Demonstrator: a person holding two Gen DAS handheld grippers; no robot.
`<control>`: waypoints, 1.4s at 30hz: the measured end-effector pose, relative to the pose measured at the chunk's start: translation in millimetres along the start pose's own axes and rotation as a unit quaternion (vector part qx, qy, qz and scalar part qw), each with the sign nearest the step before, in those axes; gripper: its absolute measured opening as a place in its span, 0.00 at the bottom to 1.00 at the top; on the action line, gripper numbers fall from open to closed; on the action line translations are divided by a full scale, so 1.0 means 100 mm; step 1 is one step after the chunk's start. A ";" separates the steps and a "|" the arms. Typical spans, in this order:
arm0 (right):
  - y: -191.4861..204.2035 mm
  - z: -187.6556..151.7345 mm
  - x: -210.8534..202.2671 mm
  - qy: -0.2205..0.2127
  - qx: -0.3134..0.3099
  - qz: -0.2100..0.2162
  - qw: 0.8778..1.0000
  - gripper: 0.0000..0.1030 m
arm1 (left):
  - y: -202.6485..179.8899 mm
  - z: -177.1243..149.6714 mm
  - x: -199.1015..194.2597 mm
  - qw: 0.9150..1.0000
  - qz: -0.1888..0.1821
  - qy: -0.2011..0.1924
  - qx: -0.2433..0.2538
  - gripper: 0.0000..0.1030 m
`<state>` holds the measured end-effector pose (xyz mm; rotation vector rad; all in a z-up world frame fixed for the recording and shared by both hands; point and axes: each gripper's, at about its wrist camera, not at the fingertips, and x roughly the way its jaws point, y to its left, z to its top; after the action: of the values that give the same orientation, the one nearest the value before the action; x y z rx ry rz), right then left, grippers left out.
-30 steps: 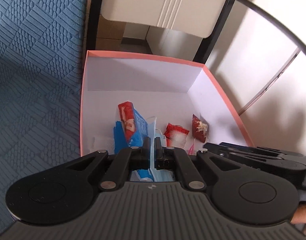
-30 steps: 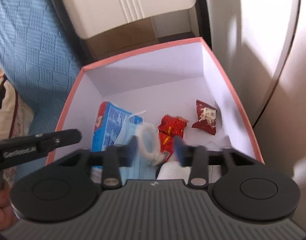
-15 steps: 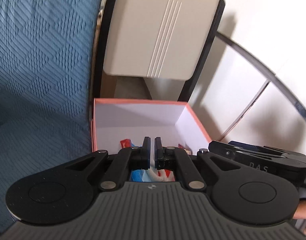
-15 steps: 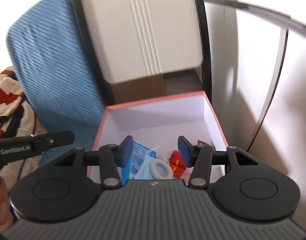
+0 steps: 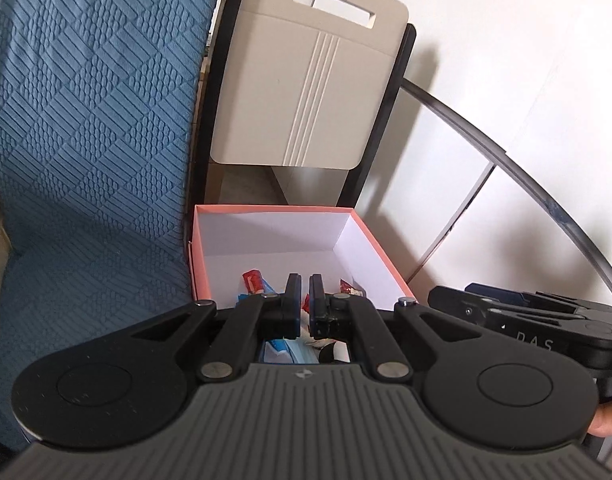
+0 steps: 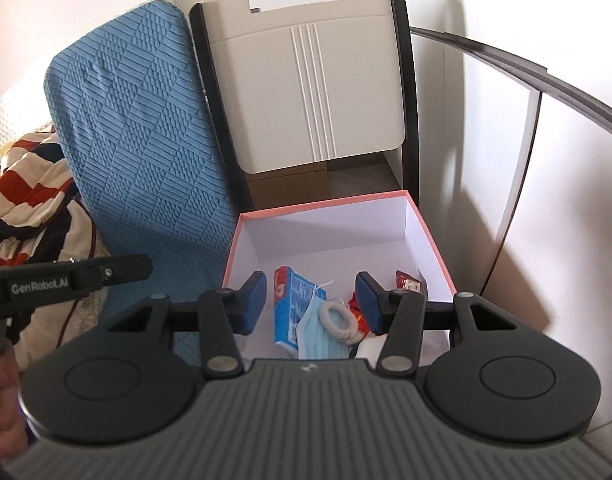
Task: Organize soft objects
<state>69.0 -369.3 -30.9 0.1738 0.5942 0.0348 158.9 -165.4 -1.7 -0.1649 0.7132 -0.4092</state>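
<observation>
A pink-rimmed box [image 6: 429, 236] with white inner walls stands open between a blue quilted cushion [image 6: 146, 128] on its left and a white panel wall [image 6: 565, 184] on its right. Behind it a beige folding chair [image 6: 313, 80] with a black frame leans upright, and what the box stands on is hidden, so I cannot tell the surface. A red, white and dark patterned cloth [image 6: 22, 184] lies heaped beyond the cushion at the far left.

Inside the box lie the soft things: a blue and red tissue pack [image 6: 292, 304], a pale blue face mask [image 6: 319, 330] overlapping its right edge, a white hair tie [image 6: 339, 318] resting on the mask, and red snack packets [image 6: 405, 280] towards the right wall. Something white sits at the near edge, too hidden to name.

Both tools hang above the near side of the box, angled downward into it. The left tongs [image 5: 302, 300] are pressed together with nothing between them. The right tongs [image 6: 311, 300] stand spread and empty, clear of the contents. A hand [image 6: 2, 392] grips the left tool's handle at the lower left.
</observation>
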 end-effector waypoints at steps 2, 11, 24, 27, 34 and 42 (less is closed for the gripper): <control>0.06 -0.04 -0.05 -0.001 -0.001 -0.003 1.000 0.50 | 0.03 -0.01 -0.07 1.000 -0.003 -0.002 0.000 0.07; 0.24 -0.31 -0.14 0.013 -0.001 -0.012 1.000 0.50 | 0.13 -0.14 -0.30 1.000 -0.007 -0.010 0.011 0.70; 0.38 -0.61 -0.23 0.005 -0.006 -0.057 0.998 0.87 | 0.18 -0.40 -0.45 0.999 0.001 -0.021 0.041 1.00; 0.36 -0.64 -0.20 0.007 0.006 -0.051 0.999 0.90 | 0.20 -0.45 -0.48 0.999 0.001 -0.024 0.040 1.00; 0.34 -0.75 -0.16 0.018 0.009 -0.055 0.998 0.90 | 0.27 -0.51 -0.46 1.000 0.011 -0.014 0.020 1.00; 0.28 -0.81 -0.14 0.027 0.016 -0.053 0.998 0.90 | 0.33 -0.55 -0.39 1.000 0.021 -0.007 0.001 1.00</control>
<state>12.1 -330.4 -84.2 0.1733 0.6579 -0.0736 105.2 -119.8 -28.7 -0.1509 0.7019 -0.3681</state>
